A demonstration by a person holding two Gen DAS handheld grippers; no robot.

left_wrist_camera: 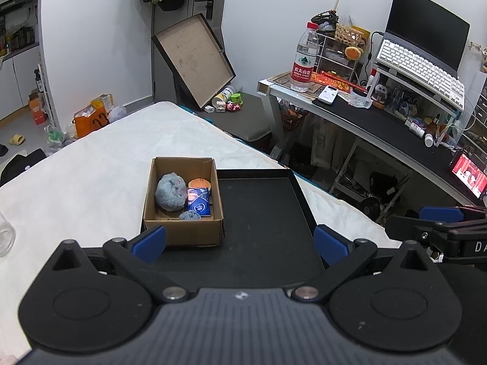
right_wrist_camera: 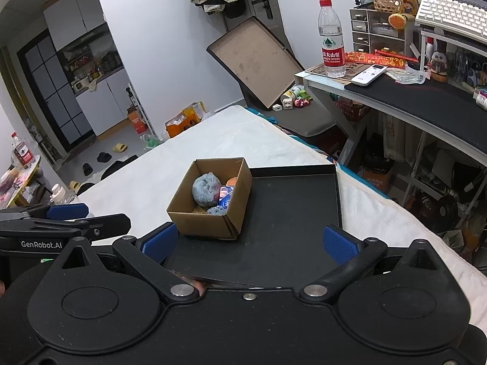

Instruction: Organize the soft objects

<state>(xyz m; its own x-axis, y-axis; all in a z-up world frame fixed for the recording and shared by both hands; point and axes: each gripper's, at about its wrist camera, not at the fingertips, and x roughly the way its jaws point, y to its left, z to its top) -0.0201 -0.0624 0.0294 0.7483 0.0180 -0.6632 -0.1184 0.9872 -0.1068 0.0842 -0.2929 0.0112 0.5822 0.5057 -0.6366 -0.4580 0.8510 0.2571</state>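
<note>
From my left camera, a water bottle (left_wrist_camera: 303, 57) stands on the desk (left_wrist_camera: 380, 121) beyond. One cardboard box (left_wrist_camera: 182, 203) sits in the black tray (left_wrist_camera: 268, 222), holding four soft things — the grey plush (left_wrist_camera: 170, 193) largest. My left gripper (left_wrist_camera: 240, 243) is spread wide, empty.

Right camera: the box (right_wrist_camera: 213, 200) sits left in the tray (right_wrist_camera: 292, 213) — my right gripper (right_wrist_camera: 249, 243) also gapes, touching nothing.

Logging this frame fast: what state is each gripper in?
Left gripper: open, holding nothing.
Right gripper: open, holding nothing.
</note>
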